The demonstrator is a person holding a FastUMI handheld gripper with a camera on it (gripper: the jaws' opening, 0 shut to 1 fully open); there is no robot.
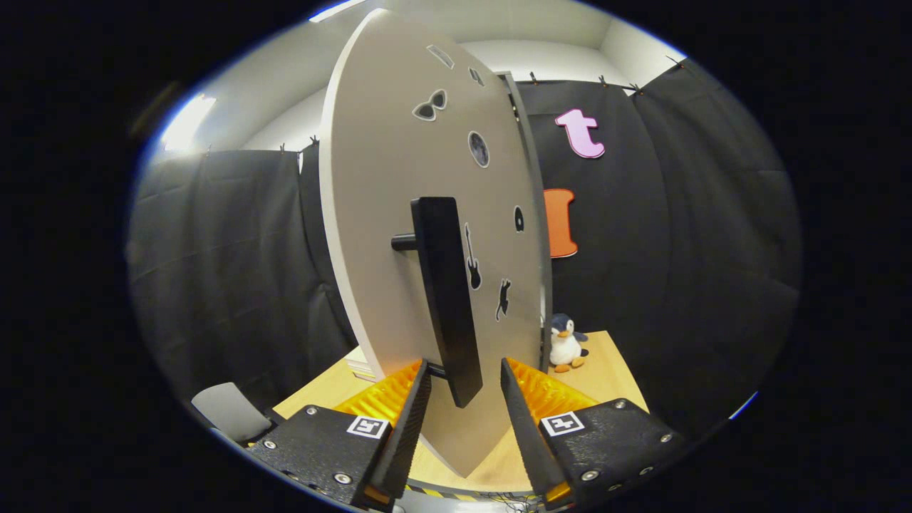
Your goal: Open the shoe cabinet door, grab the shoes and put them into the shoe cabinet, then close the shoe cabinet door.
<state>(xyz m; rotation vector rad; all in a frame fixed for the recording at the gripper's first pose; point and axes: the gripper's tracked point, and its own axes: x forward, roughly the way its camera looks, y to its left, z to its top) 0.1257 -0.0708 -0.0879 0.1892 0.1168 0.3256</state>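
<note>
Gripper view: the gripper (pixel 464 385) is released, fingers straddling the door handle (pixel 447 299) of the shoe cabinet door (pixel 385 214); a penguin toy (pixel 566 343) sits at 2 o'clock on the counter (pixel 609 370).

A light wooden tabletop (pixel 613 370) with a pale, smooth grain carries everything here. A small plush penguin (pixel 566 343), dark-backed with a white belly and orange feet, sits upright on it, close beside the hinge edge of the tall off-white shoe cabinet door (pixel 399 214). The cabinet's pale base (pixel 360 363) rests on the wood beyond the door's free edge, only a sliver of it visible. The gripper (pixel 464 388) hangs above the near part of the table, its fingers spread, the door's black bar handle (pixel 447 299) between them, untouched.
</note>
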